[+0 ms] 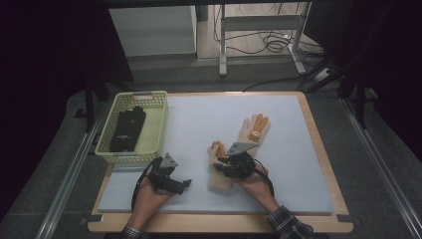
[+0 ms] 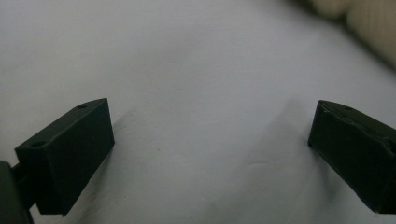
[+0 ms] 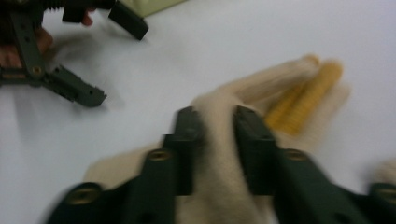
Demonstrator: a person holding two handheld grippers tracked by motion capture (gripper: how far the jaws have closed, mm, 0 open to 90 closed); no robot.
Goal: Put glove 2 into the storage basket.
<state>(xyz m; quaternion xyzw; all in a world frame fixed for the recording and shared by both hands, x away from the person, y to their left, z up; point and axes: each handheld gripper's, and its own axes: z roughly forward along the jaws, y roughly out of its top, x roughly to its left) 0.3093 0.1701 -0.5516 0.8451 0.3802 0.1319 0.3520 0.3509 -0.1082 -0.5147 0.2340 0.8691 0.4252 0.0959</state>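
Note:
Two cream gloves with orange fingertips lie on the white mat (image 1: 194, 117). The far glove (image 1: 253, 129) rests flat, right of centre. Over the near glove (image 1: 218, 174) sits my right gripper (image 1: 223, 167), its jaws apart. In the right gripper view, a strip of that glove (image 3: 261, 88) shows between the jaws of the right gripper (image 3: 217, 135), and I cannot see the pads pressing on it. My left gripper (image 1: 181, 180) lies low on the mat to the left, open wide and holding nothing. It looks over bare mat (image 2: 210, 140), with the glove's edge (image 2: 369, 28) at top right.
A pale yellow basket (image 1: 149, 97) at the mat's left edge holds black gloves (image 1: 127, 128). The left gripper (image 3: 112, 56) appears at the top left of the right gripper view. The wooden table edge (image 1: 318, 139) borders the mat.

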